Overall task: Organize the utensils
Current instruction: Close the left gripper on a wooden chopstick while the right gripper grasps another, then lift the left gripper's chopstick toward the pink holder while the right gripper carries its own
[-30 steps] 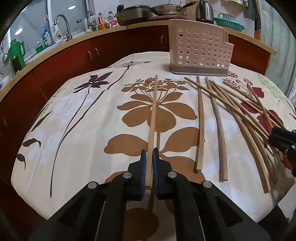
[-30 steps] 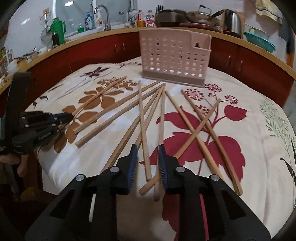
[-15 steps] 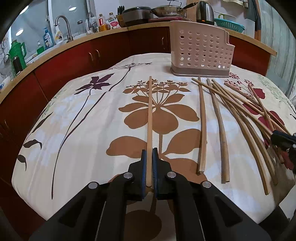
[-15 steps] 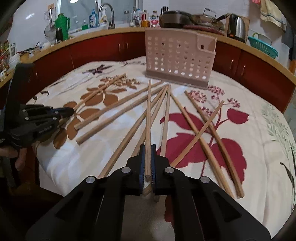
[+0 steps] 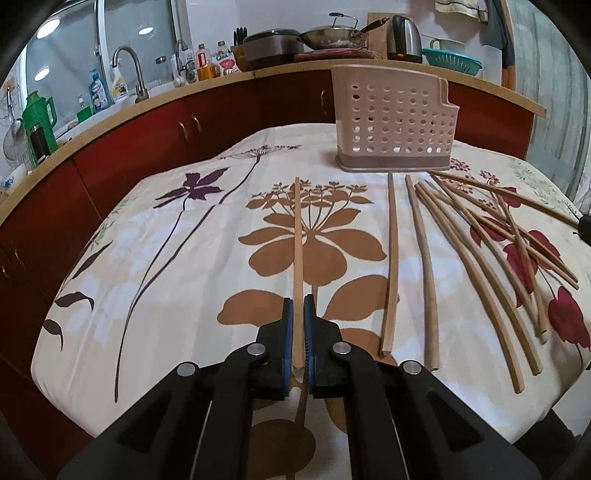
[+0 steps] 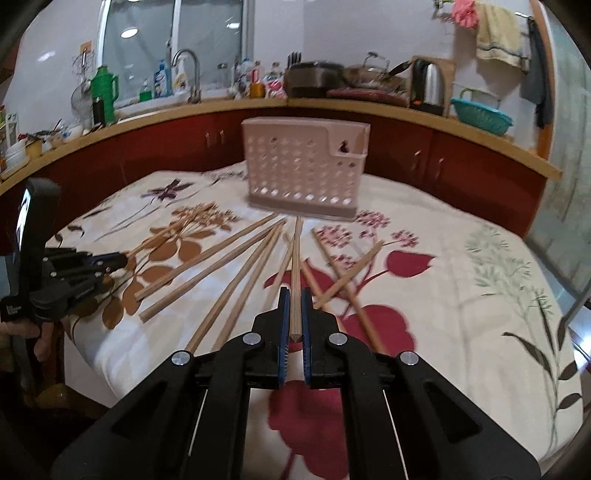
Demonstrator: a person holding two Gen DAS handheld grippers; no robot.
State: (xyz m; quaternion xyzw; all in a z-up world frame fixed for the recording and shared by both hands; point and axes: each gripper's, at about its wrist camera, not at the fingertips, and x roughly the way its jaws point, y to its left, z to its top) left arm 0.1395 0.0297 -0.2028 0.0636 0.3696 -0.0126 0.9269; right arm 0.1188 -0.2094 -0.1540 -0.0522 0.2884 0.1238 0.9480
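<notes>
Both clamping tight: left hand-held gripper (image 5: 298, 306) pinching one chopstick (image 5: 297, 236), right hand-held gripper (image 6: 293, 295) another chopstick (image 6: 295, 266), aiming for the basket (image 6: 304, 168).

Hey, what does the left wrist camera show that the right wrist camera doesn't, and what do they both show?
Only the left wrist view: the left gripper from behind, shut on a single chopstick that lies apart over the brown flower print.

Only the right wrist view: the right gripper shut on its own chopstick, a towel hanging on the wall, and a hand holding the left gripper from the side.

Both: the perforated pink holder, the loose chopsticks on the floral cloth, and the kitchen counter.
</notes>
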